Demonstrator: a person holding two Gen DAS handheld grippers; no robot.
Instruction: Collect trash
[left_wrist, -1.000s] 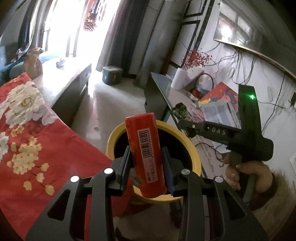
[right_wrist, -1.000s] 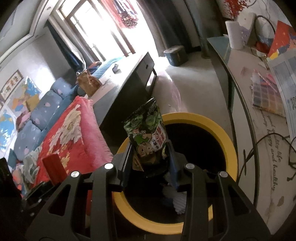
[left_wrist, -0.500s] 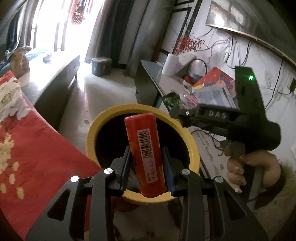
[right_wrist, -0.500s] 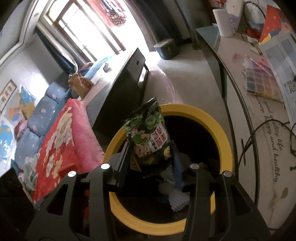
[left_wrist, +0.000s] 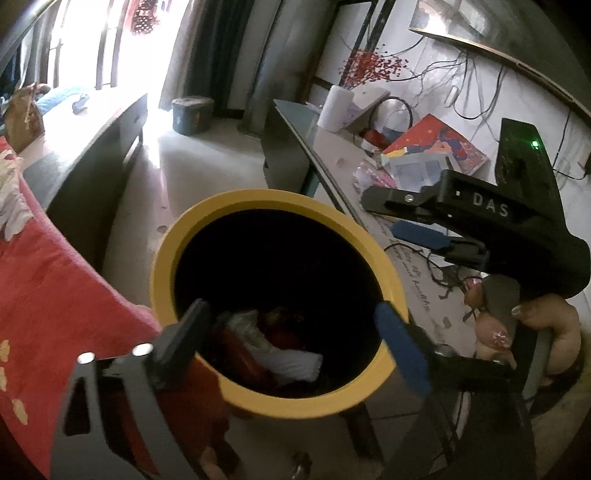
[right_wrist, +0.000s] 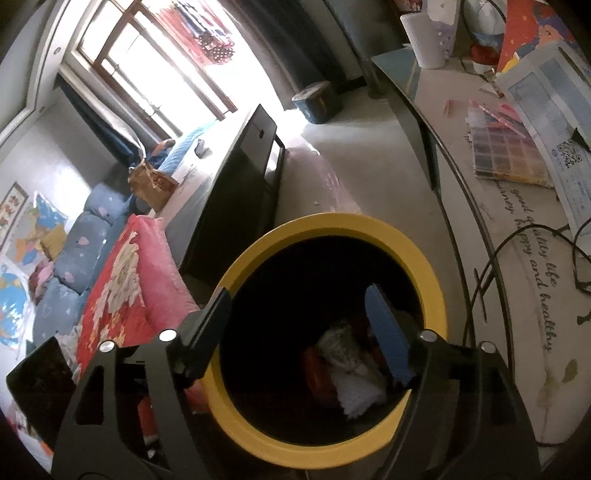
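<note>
Your left gripper (left_wrist: 291, 325) has its jaws opening wide, and nothing is between them; one second ago it was holding a red packet with a barcode above the bin. Your right gripper (right_wrist: 299, 325) is also opening, and it is empty too; before, it held a green snack bag. Both things are now gone from the jaws.

Just below both grippers stands one bin (left_wrist: 166, 258) with a yellow rim, black inside. At its bottom, near 6 o'clock in the left view, lies the trash (left_wrist: 266, 350): something red, something white, and more that is too dark to name or count. In the right view the same trash (right_wrist: 351, 369) lies between the fingers.

At 3 o'clock in the left view your right hand (left_wrist: 532, 332) holds the handle of the other gripper, and the letters "DAS" can be read on its body.

At 9 o'clock there is one red blanket (left_wrist: 44, 288) with flowers. At 3 o'clock in the right view one table (right_wrist: 524, 288) carries the words "good quality life" and "happy and healthy". Further, at 1 o'clock, stands one white paper roll (right_wrist: 424, 40).
</note>
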